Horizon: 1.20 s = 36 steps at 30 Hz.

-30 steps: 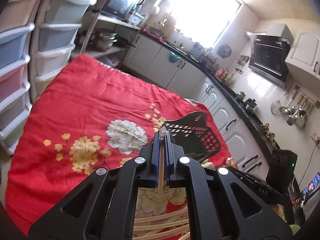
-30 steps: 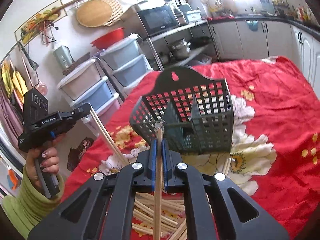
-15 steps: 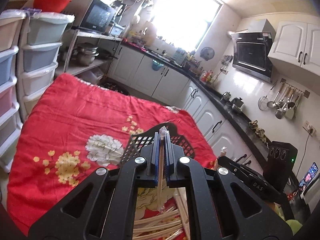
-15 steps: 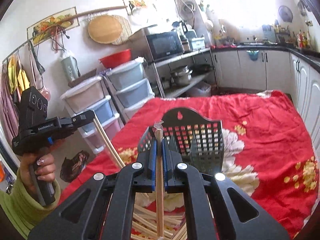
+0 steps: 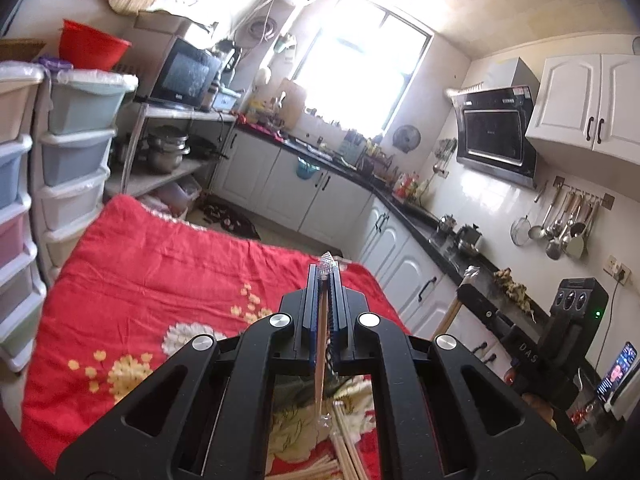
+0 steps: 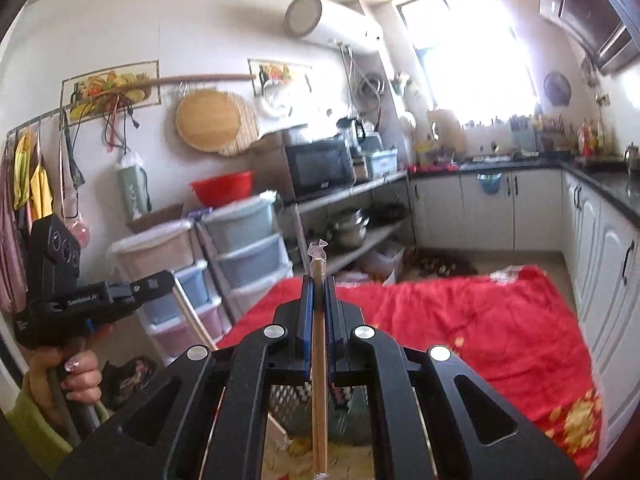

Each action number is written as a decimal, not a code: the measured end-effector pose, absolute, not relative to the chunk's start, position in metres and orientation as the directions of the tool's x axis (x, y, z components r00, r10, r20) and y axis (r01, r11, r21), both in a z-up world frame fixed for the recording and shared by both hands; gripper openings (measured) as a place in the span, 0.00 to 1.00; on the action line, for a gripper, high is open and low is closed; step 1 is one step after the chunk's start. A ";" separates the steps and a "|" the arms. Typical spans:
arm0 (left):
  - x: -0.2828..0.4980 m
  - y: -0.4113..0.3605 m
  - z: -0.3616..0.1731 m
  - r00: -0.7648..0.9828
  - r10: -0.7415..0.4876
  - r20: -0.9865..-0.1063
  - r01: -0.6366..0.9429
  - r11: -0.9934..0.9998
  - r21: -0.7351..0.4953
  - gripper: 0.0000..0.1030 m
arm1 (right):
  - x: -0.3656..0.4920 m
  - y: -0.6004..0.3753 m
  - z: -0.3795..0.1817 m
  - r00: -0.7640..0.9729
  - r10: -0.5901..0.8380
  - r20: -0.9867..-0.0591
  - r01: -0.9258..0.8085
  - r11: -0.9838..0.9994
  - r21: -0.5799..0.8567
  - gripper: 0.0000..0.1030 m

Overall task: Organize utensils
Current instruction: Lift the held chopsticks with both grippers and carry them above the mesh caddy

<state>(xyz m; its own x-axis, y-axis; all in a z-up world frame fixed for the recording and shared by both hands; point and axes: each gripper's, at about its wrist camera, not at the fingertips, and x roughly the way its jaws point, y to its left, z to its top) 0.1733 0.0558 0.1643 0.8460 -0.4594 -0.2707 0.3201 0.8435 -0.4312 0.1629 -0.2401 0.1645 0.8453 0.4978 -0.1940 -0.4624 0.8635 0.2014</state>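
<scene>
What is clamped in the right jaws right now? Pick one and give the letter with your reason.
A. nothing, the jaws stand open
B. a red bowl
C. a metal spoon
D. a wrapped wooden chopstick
D: in the right wrist view the right gripper is shut on a wooden chopstick whose clear wrapper pokes out past the tips.

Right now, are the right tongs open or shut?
Shut: the right tongs pinch a wrapped chopstick between both blue pads.

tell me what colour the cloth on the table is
Red with a white and yellow flower pattern, clearest in the left wrist view.
</scene>
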 end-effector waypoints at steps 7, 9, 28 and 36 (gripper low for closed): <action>0.168 0.060 0.187 0.902 -0.379 -0.207 0.284 0.881 -0.378 0.02 | 0.174 -0.247 0.186 0.895 0.439 -0.081 -0.424 0.893 0.148 0.05; 0.166 0.060 0.191 0.922 -0.337 -0.191 0.257 0.901 -0.348 0.02 | 0.181 -0.248 0.189 0.904 0.423 -0.056 -0.413 0.900 0.138 0.05; 0.184 0.046 0.148 0.938 -0.253 -0.237 0.174 0.935 -0.308 0.02 | 0.226 -0.244 0.140 0.934 0.349 -0.074 -0.334 0.929 0.162 0.05; 0.191 0.036 0.128 0.926 -0.272 -0.261 0.186 0.932 -0.311 0.02 | 0.229 -0.240 0.120 0.933 0.341 -0.111 -0.320 0.931 0.176 0.06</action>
